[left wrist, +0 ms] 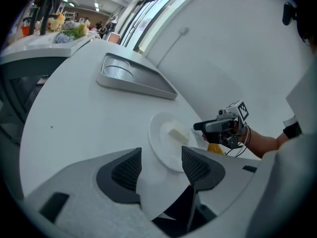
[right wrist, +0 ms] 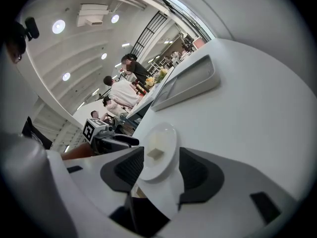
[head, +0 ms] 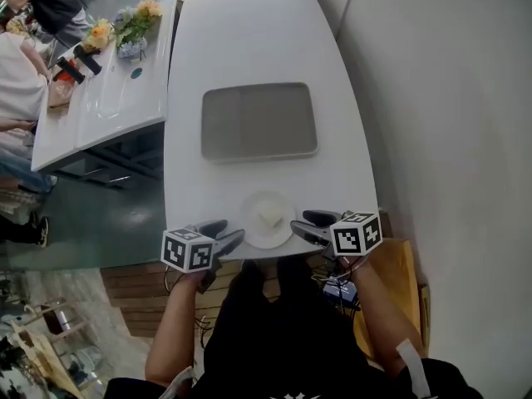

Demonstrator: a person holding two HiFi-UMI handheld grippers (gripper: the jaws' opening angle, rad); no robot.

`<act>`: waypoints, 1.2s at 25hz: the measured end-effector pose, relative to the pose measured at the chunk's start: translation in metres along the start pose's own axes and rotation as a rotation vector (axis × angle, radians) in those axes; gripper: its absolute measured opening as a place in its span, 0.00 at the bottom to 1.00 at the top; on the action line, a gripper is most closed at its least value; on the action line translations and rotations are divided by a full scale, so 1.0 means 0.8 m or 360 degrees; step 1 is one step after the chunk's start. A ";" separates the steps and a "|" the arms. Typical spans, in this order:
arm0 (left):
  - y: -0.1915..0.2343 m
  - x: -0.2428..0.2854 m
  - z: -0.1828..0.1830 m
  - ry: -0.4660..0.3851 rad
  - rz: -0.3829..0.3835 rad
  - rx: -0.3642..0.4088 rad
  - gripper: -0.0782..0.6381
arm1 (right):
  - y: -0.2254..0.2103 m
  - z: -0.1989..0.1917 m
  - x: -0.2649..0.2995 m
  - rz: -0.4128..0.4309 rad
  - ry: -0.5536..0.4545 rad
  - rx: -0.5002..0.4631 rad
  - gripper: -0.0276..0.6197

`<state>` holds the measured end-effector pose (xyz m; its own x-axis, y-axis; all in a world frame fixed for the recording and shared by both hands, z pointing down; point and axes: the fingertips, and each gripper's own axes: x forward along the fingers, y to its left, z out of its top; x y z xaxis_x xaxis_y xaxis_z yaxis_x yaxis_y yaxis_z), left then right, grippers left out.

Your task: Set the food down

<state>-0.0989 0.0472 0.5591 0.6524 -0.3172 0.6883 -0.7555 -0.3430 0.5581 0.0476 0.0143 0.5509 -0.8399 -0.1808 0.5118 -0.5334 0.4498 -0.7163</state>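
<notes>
A small white plate point(head: 268, 223) rests on the white table point(head: 249, 48), close to its near edge. On the plate lies a pale cube of food point(head: 271, 217). My left gripper point(head: 231, 239) is at the plate's left rim and my right gripper point(head: 298, 226) at its right rim. Both stand open, with no pad pressing on anything. In the left gripper view, the plate point(left wrist: 166, 145) and food point(left wrist: 178, 133) lie just ahead of the left gripper point(left wrist: 161, 167), with the right gripper point(left wrist: 222, 126) beyond. The right gripper view shows the plate point(right wrist: 163, 145) reaching between the spread jaws of the right gripper point(right wrist: 161, 171).
A grey rectangular tray point(head: 258, 121) lies in the middle of the table, farther away. A white wall point(head: 440, 98) runs along the right. To the left stands a second table point(head: 108, 98) with flowers point(head: 125, 27) and seated people. A yellow thing point(head: 397, 277) sits by my right arm.
</notes>
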 end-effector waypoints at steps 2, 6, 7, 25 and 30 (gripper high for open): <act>-0.002 0.008 -0.001 0.0024 0.0014 0.0019 0.42 | -0.006 -0.001 0.005 -0.0003 0.0049 -0.0011 0.35; -0.004 0.017 -0.003 0.0051 0.0019 0.0053 0.42 | -0.011 -0.002 0.012 -0.0030 0.0110 -0.0004 0.34; -0.005 0.019 -0.004 0.0054 0.0010 0.0055 0.42 | -0.013 -0.005 0.014 -0.0039 0.0125 -0.0001 0.34; 0.012 0.024 -0.002 0.0114 -0.0021 0.0032 0.24 | -0.032 -0.010 0.037 -0.0222 0.0156 0.0313 0.10; 0.015 0.022 0.016 0.0106 -0.0054 0.0020 0.18 | -0.033 0.005 0.034 -0.0170 0.0116 0.0463 0.09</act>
<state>-0.0959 0.0263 0.5720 0.6720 -0.2458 0.6986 -0.7320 -0.3636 0.5761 0.0387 -0.0060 0.5816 -0.7737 -0.1456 0.6166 -0.6334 0.1609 -0.7569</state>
